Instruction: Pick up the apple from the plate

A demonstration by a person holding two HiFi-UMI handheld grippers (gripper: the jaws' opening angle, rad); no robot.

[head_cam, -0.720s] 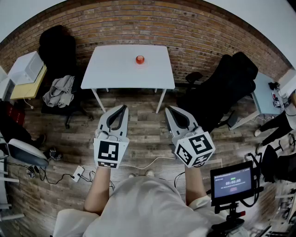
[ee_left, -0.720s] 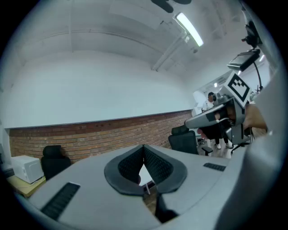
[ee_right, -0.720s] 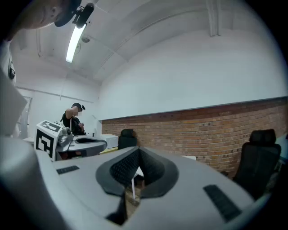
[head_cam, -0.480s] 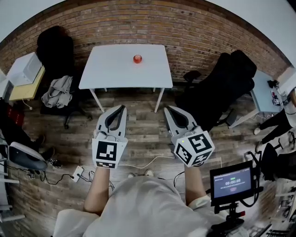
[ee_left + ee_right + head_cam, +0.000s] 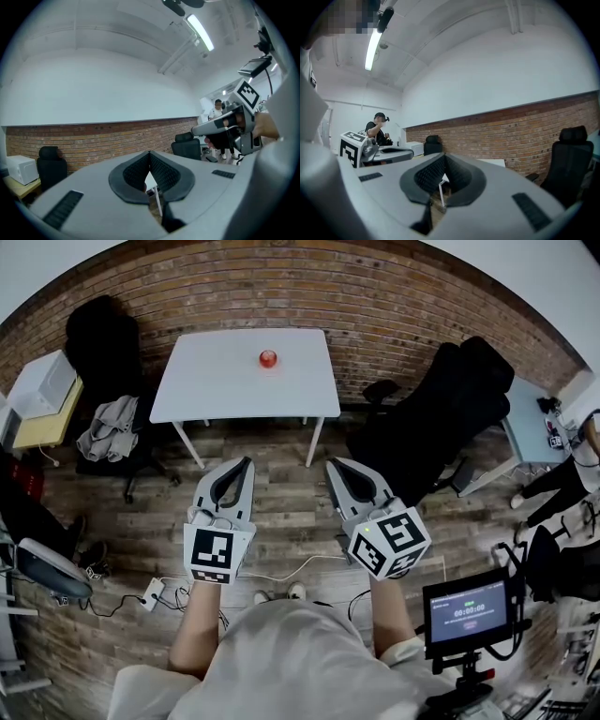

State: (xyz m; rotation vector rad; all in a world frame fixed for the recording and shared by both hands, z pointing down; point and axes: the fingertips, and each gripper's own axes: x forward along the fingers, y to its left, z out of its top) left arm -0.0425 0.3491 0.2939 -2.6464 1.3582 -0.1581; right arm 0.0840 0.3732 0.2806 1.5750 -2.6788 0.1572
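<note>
Apple [image 5: 268, 358] rests on table [image 5: 206, 390], well beyond right hand-held gripper [image 5: 331, 464].

Quick headcount of what's around you: two grippers, your left gripper [image 5: 247, 461] and right gripper [image 5: 331, 466], with one marker cube [image 5: 221, 554] on each. One white table [image 5: 206, 381], one apple [image 5: 268, 358] on it. Two black chairs for sure, one black chair [image 5: 98, 334] left of the table and one [image 5: 441, 418] right of it. One grey jacket [image 5: 108, 427], one white box [image 5: 42, 382], one small screen [image 5: 466, 610], one power strip [image 5: 150, 594].
</note>
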